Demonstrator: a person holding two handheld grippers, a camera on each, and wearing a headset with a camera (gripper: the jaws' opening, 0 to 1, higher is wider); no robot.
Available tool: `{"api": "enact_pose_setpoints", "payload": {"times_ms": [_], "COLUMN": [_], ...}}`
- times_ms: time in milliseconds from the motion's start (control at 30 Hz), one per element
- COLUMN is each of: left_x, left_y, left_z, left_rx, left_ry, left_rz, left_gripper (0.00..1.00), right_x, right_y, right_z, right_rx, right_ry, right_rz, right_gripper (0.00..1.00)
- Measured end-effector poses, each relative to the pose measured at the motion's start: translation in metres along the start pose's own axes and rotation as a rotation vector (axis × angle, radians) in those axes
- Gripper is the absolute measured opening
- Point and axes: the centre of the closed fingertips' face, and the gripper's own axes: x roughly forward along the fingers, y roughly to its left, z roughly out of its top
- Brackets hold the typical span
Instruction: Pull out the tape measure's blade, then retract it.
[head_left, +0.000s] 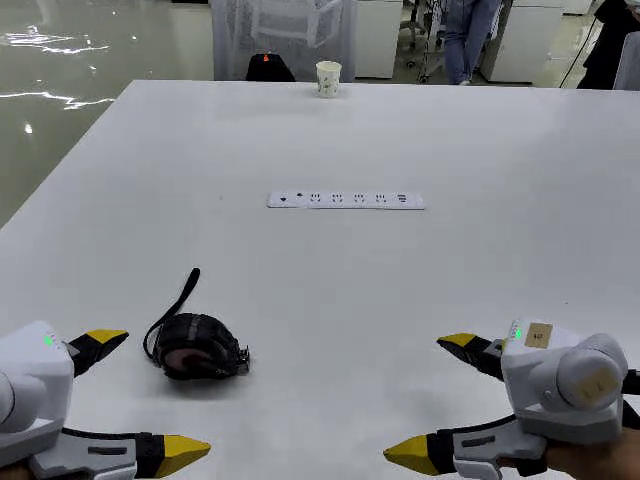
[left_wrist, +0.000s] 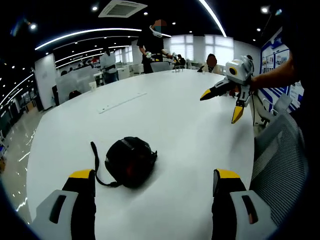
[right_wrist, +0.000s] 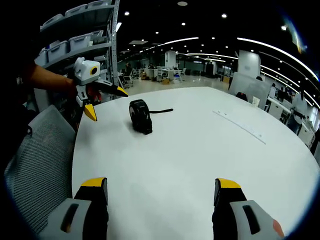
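A black tape measure (head_left: 197, 348) with a black wrist strap (head_left: 176, 299) lies on the white table (head_left: 330, 280), near its front left. Its blade is not drawn out. My left gripper (head_left: 145, 395) hovers open just left of it, yellow-tipped jaws spread wide; the tape measure (left_wrist: 131, 161) sits a short way ahead between those jaws (left_wrist: 155, 181). My right gripper (head_left: 432, 398) is open at the front right, well away from the tape measure (right_wrist: 140, 116). In the right gripper view its own jaws (right_wrist: 162, 190) are apart with nothing between them.
A white power strip (head_left: 346, 200) lies across the table's middle. A paper cup (head_left: 328, 78) stands at the far edge. A mesh chair (right_wrist: 35, 160) sits by the near edge. People stand beyond the table.
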Motion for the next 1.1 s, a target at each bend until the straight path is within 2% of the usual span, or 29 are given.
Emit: {"api": "enact_pose_setpoints", "payload": {"times_ms": [467, 633, 733, 1100], "left_x": [0.012, 0.016, 0.019, 0.029], "left_y": [0.014, 0.021, 0.024, 0.032], "left_z": [0.004, 0.005, 0.004, 0.001], "left_rx": [0.093, 0.106, 0.133, 0.196], "left_ry": [0.059, 0.077, 0.103, 0.171], "left_rz": [-0.073, -0.092, -0.117, -0.172], "left_gripper": [0.85, 0.78, 0.72, 0.61], "right_x": [0.022, 0.032, 0.039, 0.06], "right_y": [-0.003, -0.004, -0.005, -0.01], "right_z": [0.006, 0.008, 0.01, 0.02], "right_rx": [-0.066, -0.091, -0.114, -0.18], "right_ry": [0.039, 0.058, 0.07, 0.103], "right_rz": [0.074, 0.1, 0.113, 0.156], "right_gripper": [0.78, 0.74, 0.71, 0.59]}}
